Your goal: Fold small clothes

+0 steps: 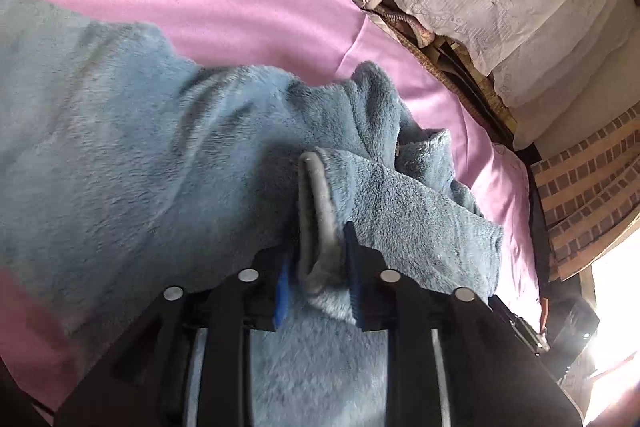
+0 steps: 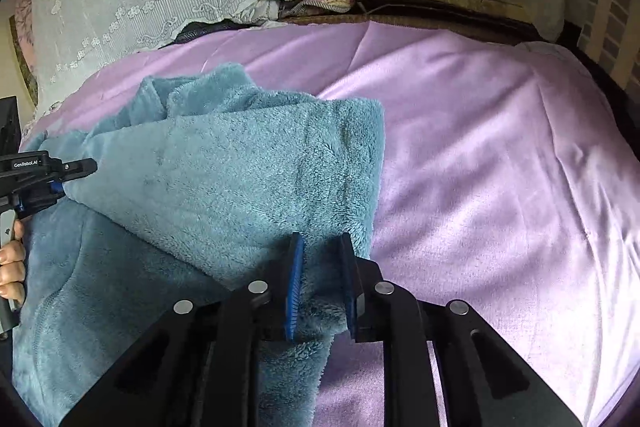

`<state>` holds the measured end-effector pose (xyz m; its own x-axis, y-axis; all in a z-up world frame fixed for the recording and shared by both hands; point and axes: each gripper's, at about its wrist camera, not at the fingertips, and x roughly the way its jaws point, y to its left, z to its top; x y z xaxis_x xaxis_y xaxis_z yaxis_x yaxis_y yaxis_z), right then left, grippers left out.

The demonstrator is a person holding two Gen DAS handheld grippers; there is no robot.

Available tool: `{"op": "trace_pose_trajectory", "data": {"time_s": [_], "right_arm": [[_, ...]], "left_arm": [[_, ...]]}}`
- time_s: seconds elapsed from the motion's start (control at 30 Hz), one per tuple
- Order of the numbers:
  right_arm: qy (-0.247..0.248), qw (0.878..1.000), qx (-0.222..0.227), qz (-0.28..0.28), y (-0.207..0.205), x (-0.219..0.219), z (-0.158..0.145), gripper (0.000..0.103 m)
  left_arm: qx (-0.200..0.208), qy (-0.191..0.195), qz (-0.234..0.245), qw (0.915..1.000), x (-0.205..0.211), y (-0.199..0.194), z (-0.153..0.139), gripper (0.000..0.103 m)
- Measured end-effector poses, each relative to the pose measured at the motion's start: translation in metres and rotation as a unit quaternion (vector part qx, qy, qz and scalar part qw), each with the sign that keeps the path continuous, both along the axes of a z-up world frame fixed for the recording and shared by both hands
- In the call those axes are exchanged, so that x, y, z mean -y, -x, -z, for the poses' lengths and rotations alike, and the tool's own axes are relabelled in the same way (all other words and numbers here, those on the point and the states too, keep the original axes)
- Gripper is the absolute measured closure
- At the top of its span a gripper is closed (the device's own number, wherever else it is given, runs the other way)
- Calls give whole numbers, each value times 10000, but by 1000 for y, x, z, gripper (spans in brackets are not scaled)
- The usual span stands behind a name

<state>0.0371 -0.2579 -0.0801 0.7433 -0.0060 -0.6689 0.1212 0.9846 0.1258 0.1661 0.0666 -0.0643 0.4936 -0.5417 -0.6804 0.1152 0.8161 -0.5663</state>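
The fluffy blue-grey fleece garment (image 2: 224,179) lies on the smooth lilac satin bedspread (image 2: 500,167), with one panel already laid over onto the rest of the cloth. The left gripper (image 1: 318,279) has a grey-trimmed edge of the fleece (image 1: 320,219) between its blue pads (image 1: 282,291); the jaws stand slightly apart and the pads appear not to press firmly, so the hold is judged loose. The right gripper (image 2: 322,287) straddles the near corner of the folded panel, jaws narrowly apart with pile between them. The step in hand is judged to be setting down the fold. Lower both edges until they rest flat, align the panel's edge with the layer beneath, then part the jaws fully before withdrawing, so that the pile does not drag.
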Motion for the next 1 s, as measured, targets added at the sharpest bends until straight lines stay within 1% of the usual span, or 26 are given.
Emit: {"op": "trace_pose_trajectory", "data": {"time_s": [0.03, 0.07, 0.1, 0.13, 0.2, 0.23, 0.27, 0.3, 0.33, 0.37, 0.4, 0.47, 0.5, 0.6, 0.67, 0.73, 0.77, 0.9, 0.93, 0.97, 1.0], "right_arm": [[-167, 9997, 194, 20, 7, 6, -4, 71], [-325, 9984, 443, 161, 16, 13, -8, 45], [-451, 9966, 631, 292, 22, 20, -12, 33], [-620, 9943, 779, 386, 26, 27, -14, 33], [-834, 9914, 862, 529, 28, 37, -14, 33], [-925, 9905, 832, 588, 26, 40, -12, 33], [-1023, 9896, 790, 624, 26, 44, -9, 33], [-1127, 9887, 743, 658, 26, 47, -7, 33], [-1229, 9874, 702, 710, 24, 51, -4, 33], [-1352, 9854, 674, 784, 24, 55, -2, 33], [-1497, 9830, 653, 843, 25, 59, 1, 33], [-1785, 9775, 579, 960, 26, 69, 8, 33], [-1949, 9742, 531, 1010, 25, 73, 12, 33], [-2338, 9647, 523, 1090, 27, 83, 21, 33], [-2367, 9637, 547, 1112, 28, 84, 22, 33], [-2265, 9662, 523, 1113, 27, 81, 22, 33], [-2226, 9672, 511, 1110, 27, 80, 22, 33], [-2201, 9681, 491, 1091, 25, 79, 21, 31], [-2198, 9681, 494, 1093, 25, 79, 21, 31], [-2194, 9683, 492, 1092, 25, 79, 21, 31], [-2193, 9683, 490, 1092, 25, 79, 21, 31]], "left_arm": [[46, 54, -87, 9999, -10, 4, -6, 57], [135, 42, -224, 9996, -23, 9, -13, 50], [270, -69, -441, 9986, -42, 14, -22, 36], [403, -198, -678, 9967, -61, 19, -29, 29], [561, -387, -1220, 9902, -107, 24, -39, 26], [503, -392, -1476, 9870, -130, 23, -39, 25], [380, -287, -1750, 9834, -153, 20, -37, 25], [212, 11, -2047, 9786, -181, 18, -31, 25], [70, 327, -2332, 9719, -205, 16, -25, 25], [-38, 558, -2600, 9640, -226, 15, -19, 25], [-116, 767, -2877, 9546, -248, 13, -13, 25], [-190, 924, -3083, 9466, -274, 5, -6, 27], [-256, 960, -3126, 9447, -284, -2, -2, 30], [-269, 1079, -2991, 9477, -296, -21, 2, 32], [-213, 1232, -2919, 9482, -302, -30, 4, 41], [-227, 1612, -2860, 9443, -308, -40, 14, 57], [-246, 1741, -2856, 9421, -310, -43, 18, 64], [-63, 2099, -2705, 9396, -311, -47, 23, 78], [-38, 2129, -2709, 9387, -311, -47, 23, 85], [-3, 2131, -2735, 9380, -312, -46, 22, 86], [66, 2044, -2766, 9390, -310, -43, 17, 87]]}}
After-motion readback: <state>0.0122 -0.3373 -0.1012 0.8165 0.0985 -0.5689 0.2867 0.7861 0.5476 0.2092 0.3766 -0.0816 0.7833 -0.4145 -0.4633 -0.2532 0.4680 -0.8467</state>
